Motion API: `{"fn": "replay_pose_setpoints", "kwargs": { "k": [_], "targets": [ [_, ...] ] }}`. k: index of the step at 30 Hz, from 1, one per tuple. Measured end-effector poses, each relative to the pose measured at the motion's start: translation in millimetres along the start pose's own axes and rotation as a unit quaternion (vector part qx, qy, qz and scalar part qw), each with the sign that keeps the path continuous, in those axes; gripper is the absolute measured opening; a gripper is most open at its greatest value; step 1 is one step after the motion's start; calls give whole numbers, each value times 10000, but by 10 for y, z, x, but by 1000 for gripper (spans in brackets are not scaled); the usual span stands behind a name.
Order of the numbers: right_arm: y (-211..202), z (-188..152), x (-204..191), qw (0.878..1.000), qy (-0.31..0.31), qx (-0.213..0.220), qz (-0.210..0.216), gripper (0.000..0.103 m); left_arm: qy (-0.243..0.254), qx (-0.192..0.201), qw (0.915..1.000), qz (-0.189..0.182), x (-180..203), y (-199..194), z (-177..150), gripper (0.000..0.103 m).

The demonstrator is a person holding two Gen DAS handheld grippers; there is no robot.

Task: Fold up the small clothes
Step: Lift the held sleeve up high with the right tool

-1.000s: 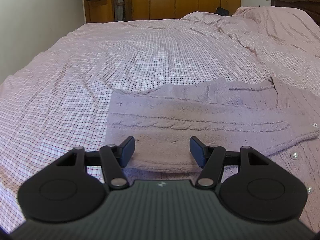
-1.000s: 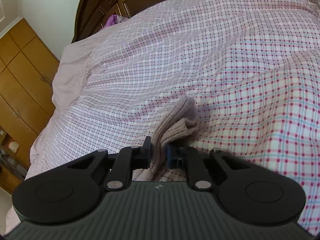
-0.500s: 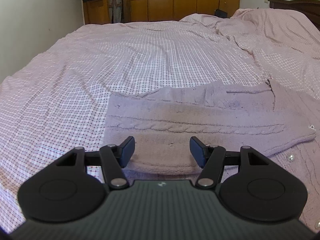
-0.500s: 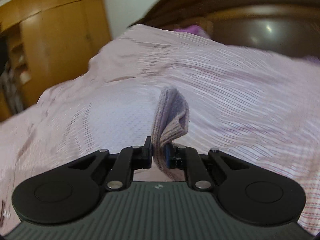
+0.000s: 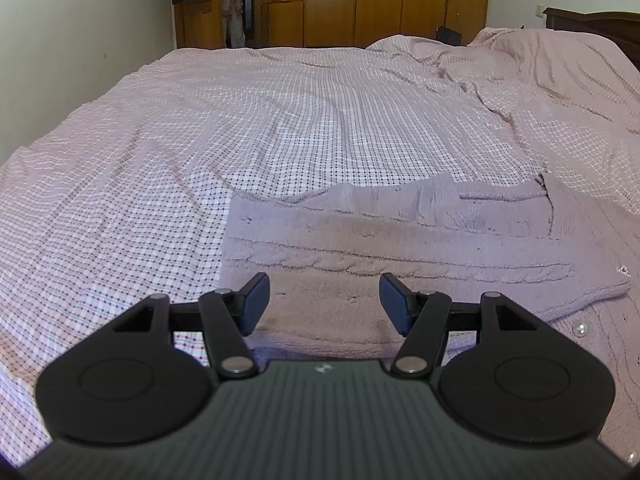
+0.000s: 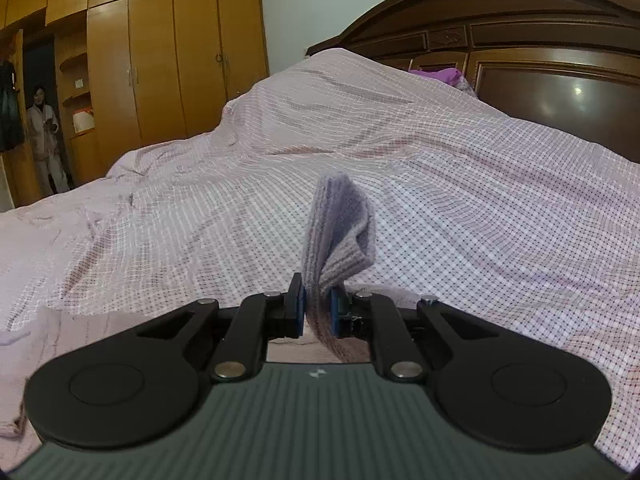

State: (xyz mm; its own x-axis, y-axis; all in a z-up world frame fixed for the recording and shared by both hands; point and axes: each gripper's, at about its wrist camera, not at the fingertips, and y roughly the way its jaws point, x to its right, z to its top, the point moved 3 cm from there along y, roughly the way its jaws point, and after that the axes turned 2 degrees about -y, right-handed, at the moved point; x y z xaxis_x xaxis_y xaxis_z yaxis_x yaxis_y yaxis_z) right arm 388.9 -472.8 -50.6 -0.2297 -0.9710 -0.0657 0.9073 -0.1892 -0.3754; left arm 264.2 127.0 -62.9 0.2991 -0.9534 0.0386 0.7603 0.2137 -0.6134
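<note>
Lilac knit sweater [image 6: 336, 232] in right hand-held gripper [image 6: 318, 312]

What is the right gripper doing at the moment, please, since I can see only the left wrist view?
Observer: The right gripper is shut on a sleeve cuff of the knitted cardigan, which sticks up between its fingers.
Operator: Is that cuff resting on the bed?
Observer: No, it is lifted above the checked bedspread.
Operator: What lies beyond it?
Observer: A dark wooden headboard with something purple in front of it.
</note>
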Motion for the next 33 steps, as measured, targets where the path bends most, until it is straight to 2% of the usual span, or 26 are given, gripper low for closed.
{"fn": "replay_pose_setpoints", "kwargs": {
  "k": [33],
  "targets": [
    [-459,271,-1412,9934,-457,93,1048,13,-156,42,9998,-72,-103,-47,76,62]
  ]
}}
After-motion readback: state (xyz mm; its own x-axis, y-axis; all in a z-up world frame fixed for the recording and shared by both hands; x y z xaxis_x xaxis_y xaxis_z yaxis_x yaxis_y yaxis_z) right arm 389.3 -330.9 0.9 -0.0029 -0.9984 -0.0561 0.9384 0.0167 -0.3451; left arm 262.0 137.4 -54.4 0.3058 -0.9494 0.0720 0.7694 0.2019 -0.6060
